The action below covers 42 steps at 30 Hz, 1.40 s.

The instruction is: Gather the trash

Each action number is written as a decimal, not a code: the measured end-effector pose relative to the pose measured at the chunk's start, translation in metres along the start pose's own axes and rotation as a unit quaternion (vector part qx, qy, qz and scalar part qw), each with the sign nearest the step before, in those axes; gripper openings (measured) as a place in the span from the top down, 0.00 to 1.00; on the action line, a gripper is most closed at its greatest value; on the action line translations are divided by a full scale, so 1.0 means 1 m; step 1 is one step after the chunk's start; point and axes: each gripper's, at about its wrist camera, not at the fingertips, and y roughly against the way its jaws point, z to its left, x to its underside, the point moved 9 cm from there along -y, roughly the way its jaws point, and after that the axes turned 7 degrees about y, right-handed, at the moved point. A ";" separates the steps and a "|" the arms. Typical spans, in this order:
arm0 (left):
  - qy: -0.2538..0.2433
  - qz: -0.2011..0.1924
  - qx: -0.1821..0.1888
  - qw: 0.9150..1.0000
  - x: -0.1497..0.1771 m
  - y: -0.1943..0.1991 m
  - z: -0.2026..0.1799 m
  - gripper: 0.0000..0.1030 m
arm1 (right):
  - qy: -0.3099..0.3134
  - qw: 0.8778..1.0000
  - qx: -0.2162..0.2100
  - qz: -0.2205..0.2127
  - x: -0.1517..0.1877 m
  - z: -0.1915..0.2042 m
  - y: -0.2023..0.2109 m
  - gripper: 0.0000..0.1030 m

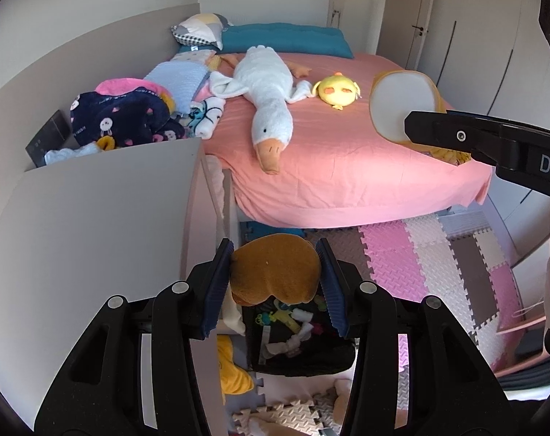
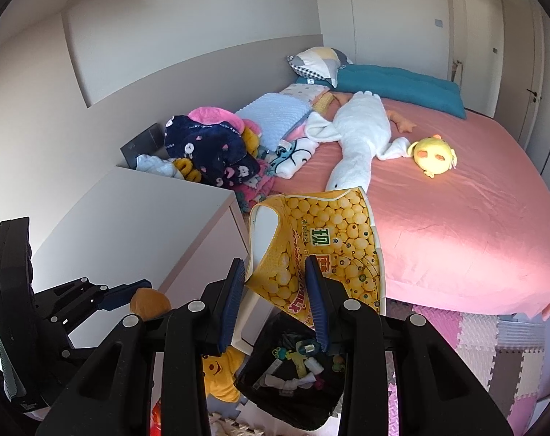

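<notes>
The yellow snack bag printed with round yellow puffs [image 2: 325, 239] carries a green label with white Chinese characters near its middle and slanted red lettering lower down; neither can be read with certainty. White letters "DA" show on the side of the right gripper [image 1: 413, 123] in the left camera view. The bag hangs with its long axis roughly upright, open white mouth [image 1: 402, 103] turned to the near left, and looks crumpled and limp. The right gripper [image 2: 275, 301] holds its narrow-set blue pads clamped on the bag's lower part.

The left gripper [image 1: 275, 283] grips a soft brown plush lump [image 1: 275, 272] between its blue pads [image 1: 216, 290], fingers partly closed around it. Both items hang above a black open bin [image 2: 293, 388] on the floor, holding small white, green and yellow scraps.

Further off is a bed with a pink sheet [image 1: 347, 167]. On it lie a long white plush goose with an orange beak [image 1: 267, 105] and, to its right, a round yellow chick toy [image 1: 336, 91]. A grey cabinet top [image 1: 93, 218] sits at near left. Pink, white and brown foam puzzle mats [image 1: 438, 265] cover the floor.
</notes>
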 end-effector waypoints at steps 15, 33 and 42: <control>0.031 -0.023 0.000 0.999 -0.011 0.011 0.000 0.06 | -0.034 0.999 0.028 -0.029 -0.010 -0.023 0.011 0.25; 0.031 -0.021 -0.006 0.999 -0.013 0.009 0.006 0.06 | -0.034 0.999 0.025 -0.030 -0.013 -0.024 0.013 0.25; 0.036 -0.027 -0.008 0.999 -0.015 0.009 0.007 0.06 | -0.033 0.999 0.027 -0.030 -0.012 -0.025 0.011 0.25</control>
